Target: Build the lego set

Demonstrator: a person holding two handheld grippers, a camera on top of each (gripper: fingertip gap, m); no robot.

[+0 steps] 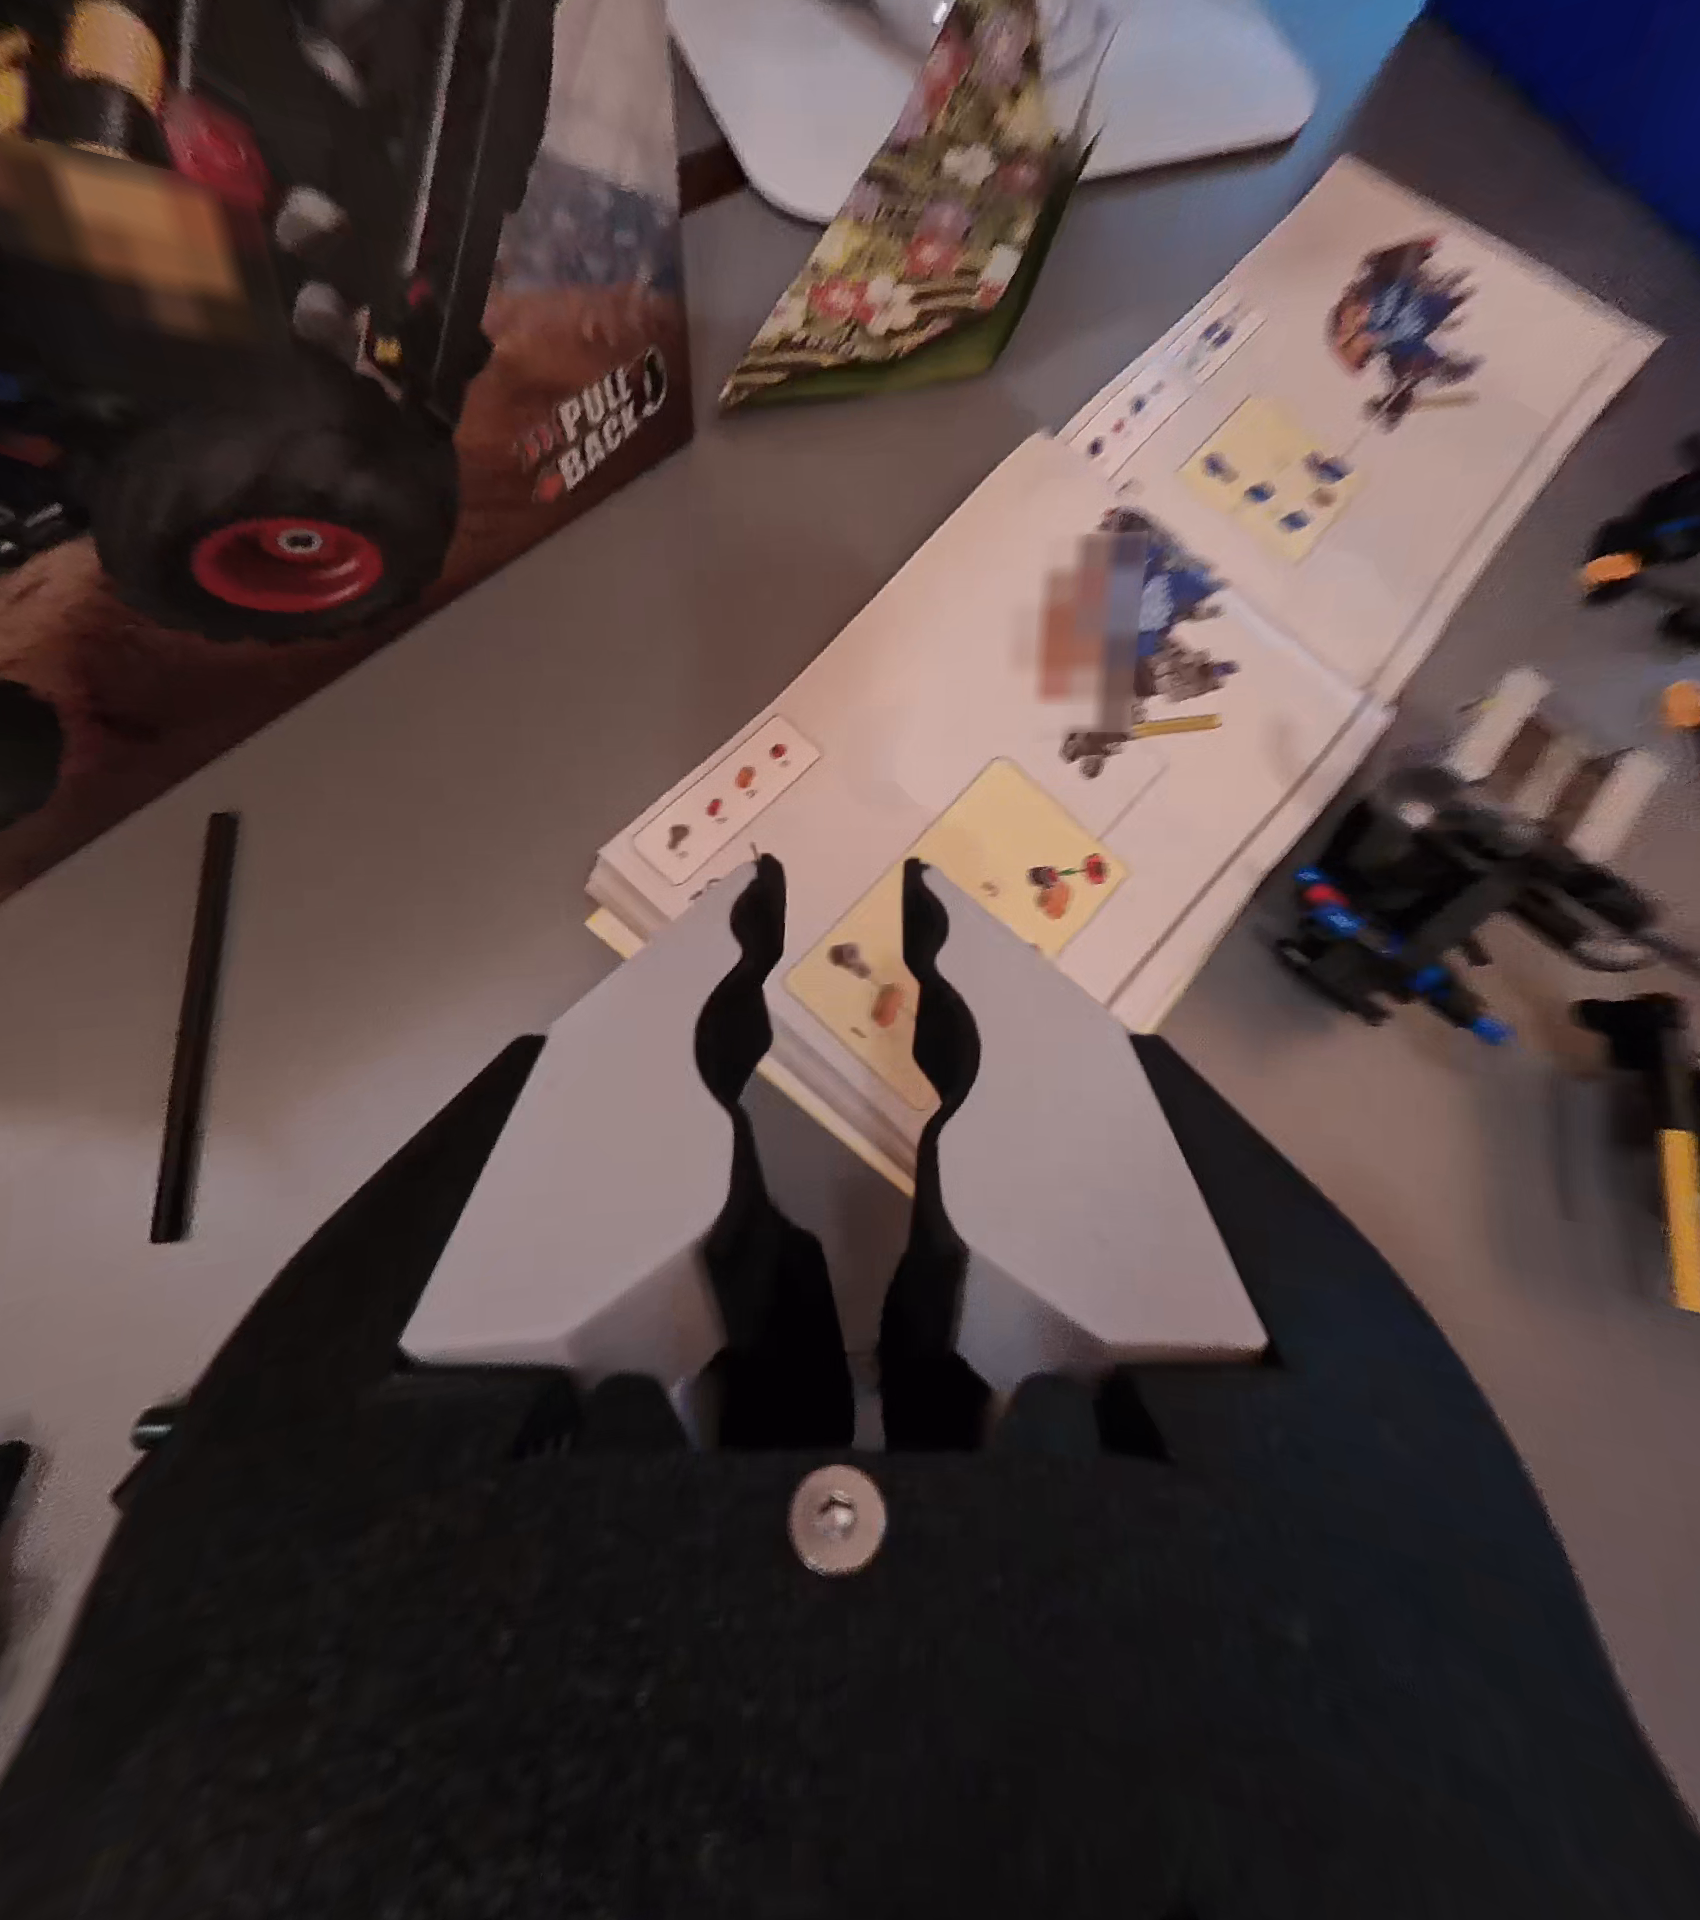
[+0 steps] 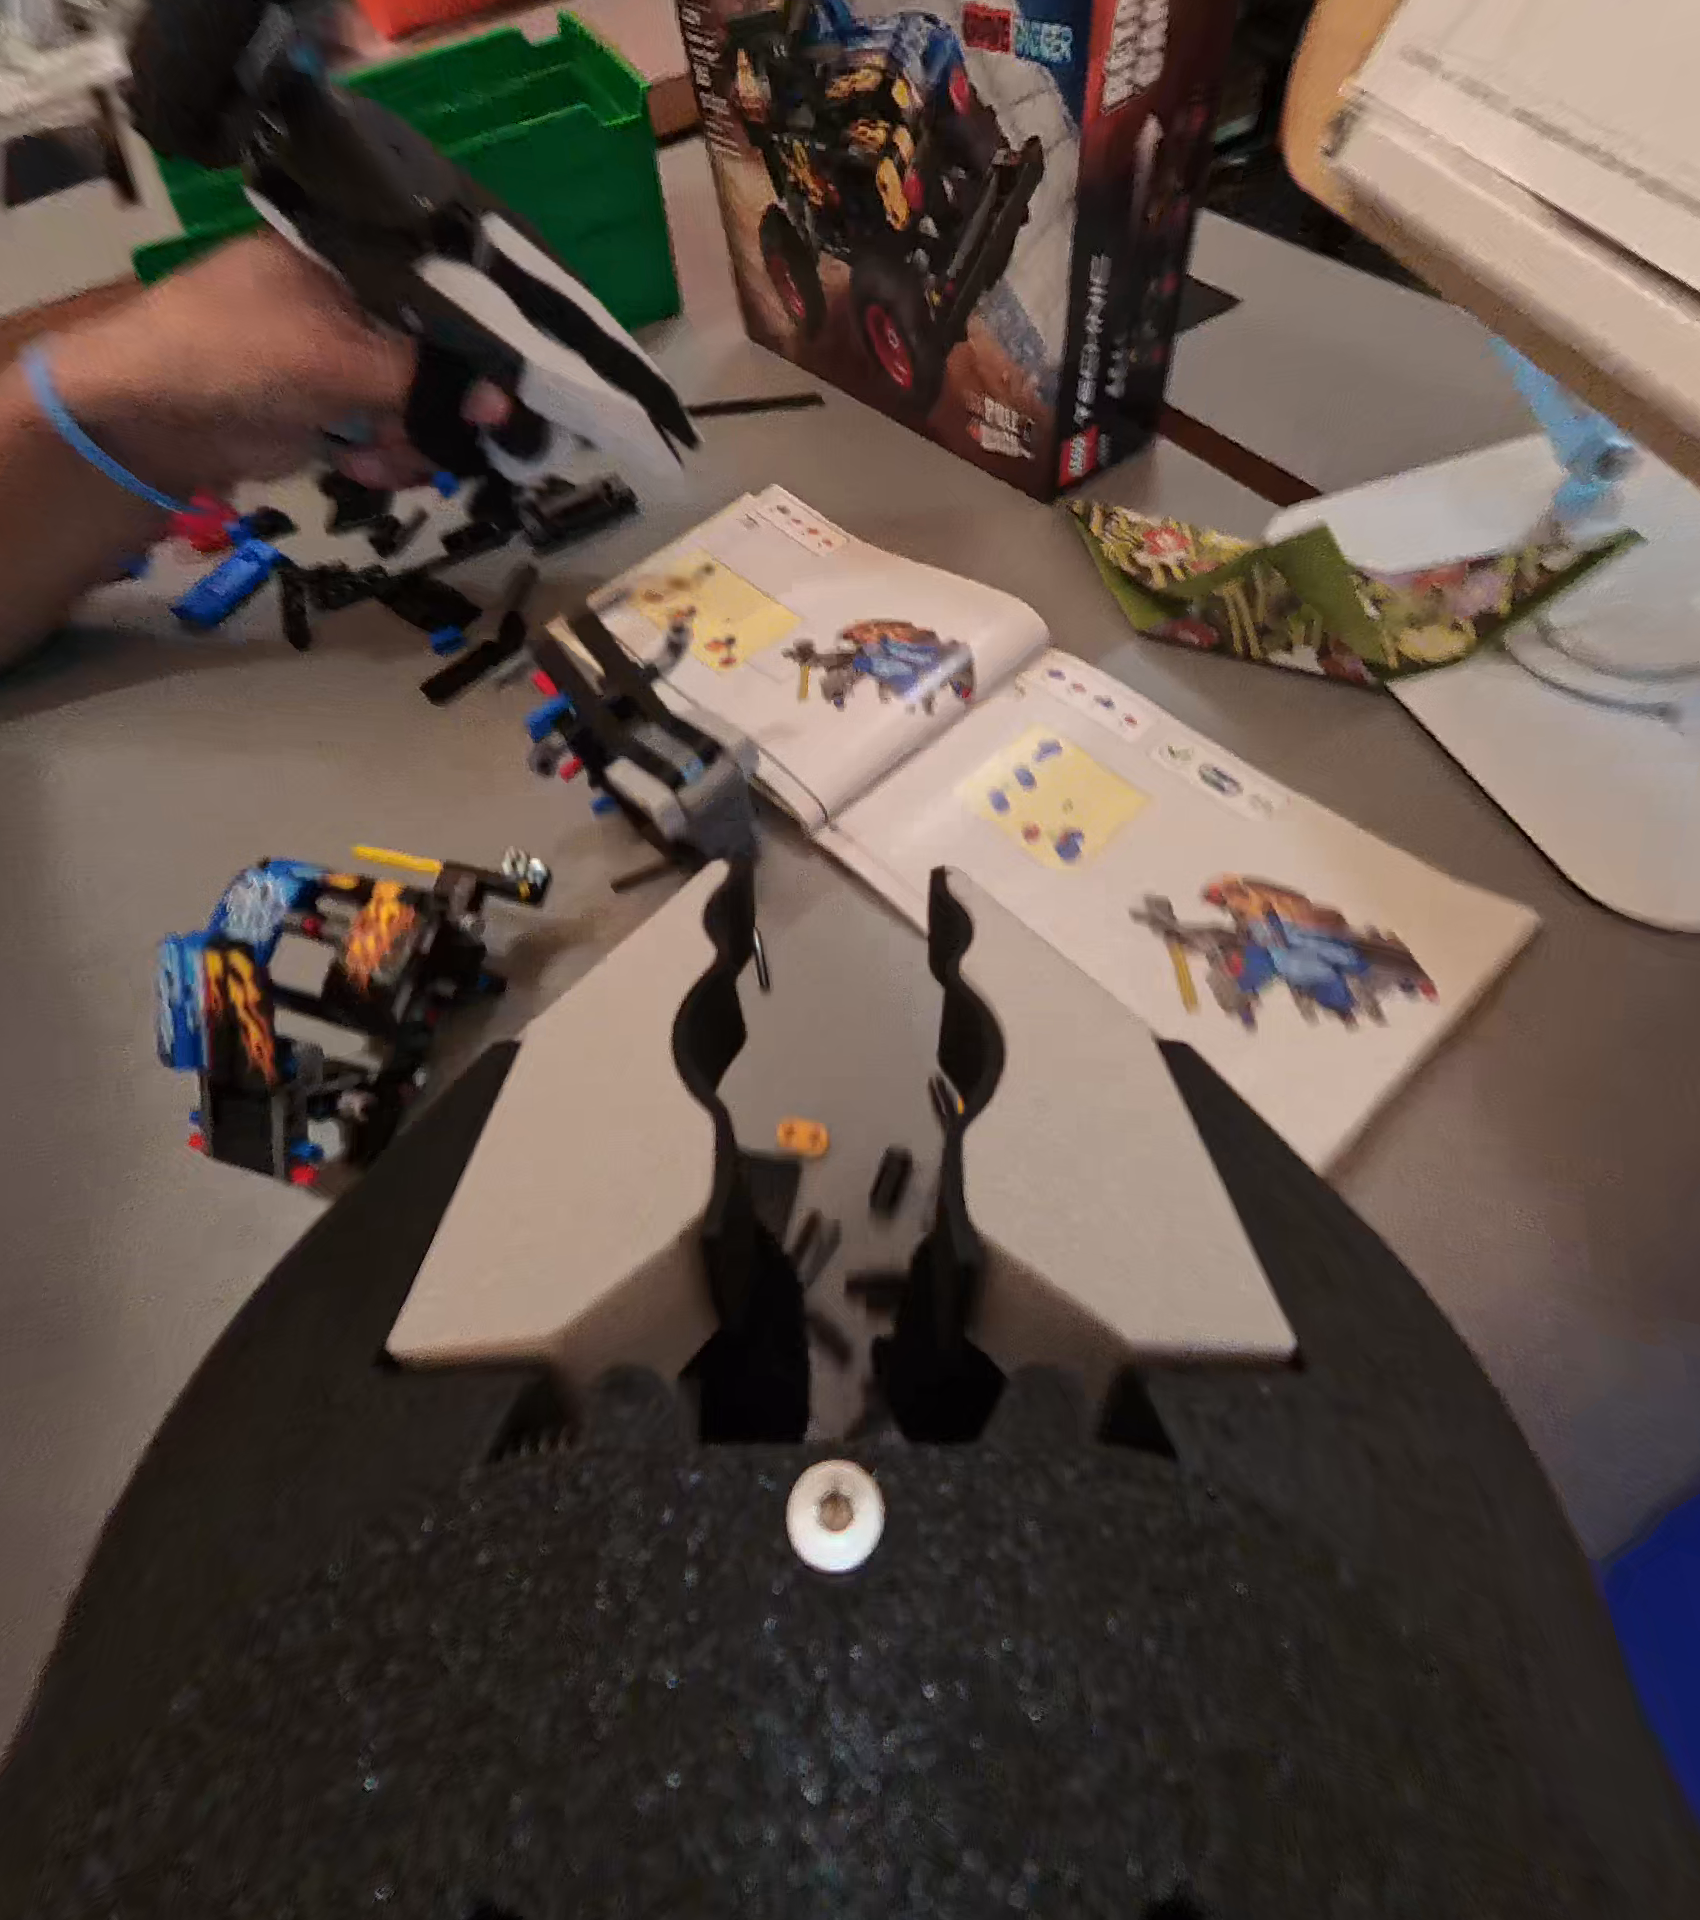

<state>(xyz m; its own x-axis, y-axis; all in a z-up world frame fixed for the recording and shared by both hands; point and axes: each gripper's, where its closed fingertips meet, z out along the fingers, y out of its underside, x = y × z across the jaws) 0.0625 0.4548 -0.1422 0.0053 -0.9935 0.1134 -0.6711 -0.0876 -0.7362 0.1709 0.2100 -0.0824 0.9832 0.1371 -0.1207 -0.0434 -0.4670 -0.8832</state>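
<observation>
Grey table, open manual across its middle, boxed set upright behind. Plastic throughout: hard, light, smooth parts, likely to skid or flick away under a poor pinch.

Half-built body in blue and black with flame stickers, standing near the right claw's tip, on its left. Probably stiff as a block yet liable to shed pieces if squeezed across the panels; better taken across the black frame beams. Second sub-assembly, black and grey with blue pins, resting against the manual's near edge. Loose bits: orange connector and small black pins directly under the right claw, seen between its fingers; long black axle lying alone left of the left claw. Pins best nipped at the fingertips, across the short width; axle mid-length.

Right claw spread wide, empty, hovering above the loose pins, pointed down and forward toward the manual. Left claw parted by a narrower gap, nothing between the fingers, raised off the table and angled down over the manual's corner; in the right view, hand wrapped round its grip, blue band at the wrist, more loose black and blue parts below it.

Heavy motion blur on both views; finer detail not readable.
</observation>
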